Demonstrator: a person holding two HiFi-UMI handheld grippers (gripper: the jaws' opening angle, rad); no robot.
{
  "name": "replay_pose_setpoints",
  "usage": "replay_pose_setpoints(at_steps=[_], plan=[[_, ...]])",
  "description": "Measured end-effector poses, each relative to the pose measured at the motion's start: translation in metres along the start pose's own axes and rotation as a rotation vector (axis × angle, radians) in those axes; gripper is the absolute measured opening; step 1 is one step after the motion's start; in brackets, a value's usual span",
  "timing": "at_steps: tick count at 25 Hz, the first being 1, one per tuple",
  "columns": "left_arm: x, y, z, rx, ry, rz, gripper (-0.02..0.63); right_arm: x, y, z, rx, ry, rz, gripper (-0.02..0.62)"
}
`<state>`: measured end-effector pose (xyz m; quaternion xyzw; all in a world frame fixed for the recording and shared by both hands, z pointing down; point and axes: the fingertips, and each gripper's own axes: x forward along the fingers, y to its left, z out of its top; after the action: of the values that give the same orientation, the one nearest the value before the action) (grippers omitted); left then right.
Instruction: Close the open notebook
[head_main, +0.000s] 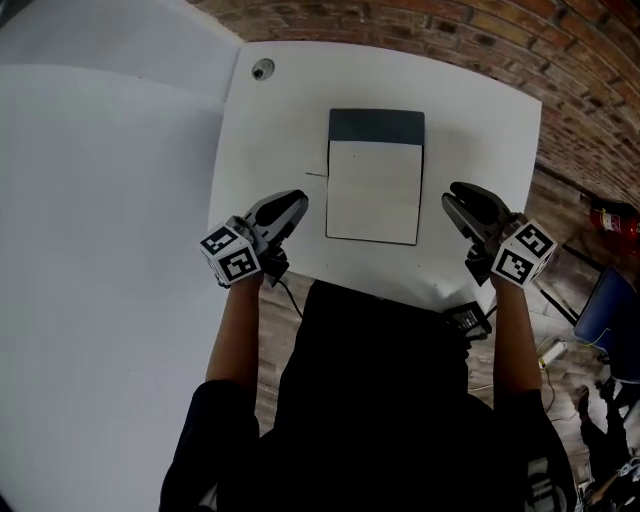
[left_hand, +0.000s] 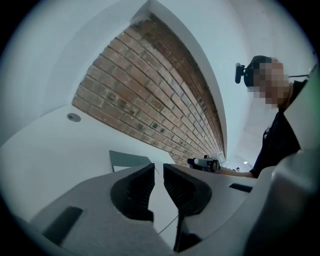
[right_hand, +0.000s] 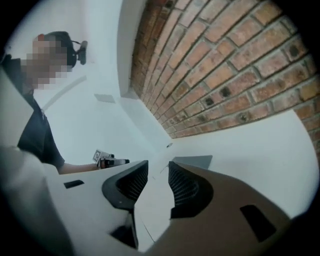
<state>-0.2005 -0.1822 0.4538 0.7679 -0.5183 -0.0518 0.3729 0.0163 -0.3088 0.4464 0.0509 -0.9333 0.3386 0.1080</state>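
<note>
Nearest, the left gripper (head_main: 297, 203) is held barely parted and the right gripper (head_main: 453, 195) wider, both empty. The notebook (head_main: 373, 195) is found on the table (head_main: 480, 120) between them, equally near, its long axis running away and its dark cover (head_main: 376, 126) at the far end.

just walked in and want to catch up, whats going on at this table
A person holds a gripper in each hand over a white table. A notebook lies open on it, white page up, dark cover flipped back at the far end. The left gripper and right gripper are at either side of it, jaws apart and empty. The notebook is not yet closed.
</note>
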Motion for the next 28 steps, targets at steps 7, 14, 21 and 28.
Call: replay_pose_setpoints(at_steps=[7,14,21,28], plan=[[0.048,0.058,0.005,-0.074,0.165,-0.019,0.199,0.039,-0.061,-0.019,0.180,0.240,-0.027,0.212],[0.085,0.111,-0.026,-0.192,0.419,-0.068,0.202,0.072,-0.092,-0.043,0.381,0.350,-0.055,0.242],[0.101,0.112,-0.050,-0.217,0.612,-0.113,0.202,0.083,-0.103,-0.061,0.414,0.418,-0.125,0.245],[0.113,0.112,-0.054,-0.257,0.623,-0.120,0.202,0.089,-0.114,-0.071,0.470,0.450,-0.172,0.244]])
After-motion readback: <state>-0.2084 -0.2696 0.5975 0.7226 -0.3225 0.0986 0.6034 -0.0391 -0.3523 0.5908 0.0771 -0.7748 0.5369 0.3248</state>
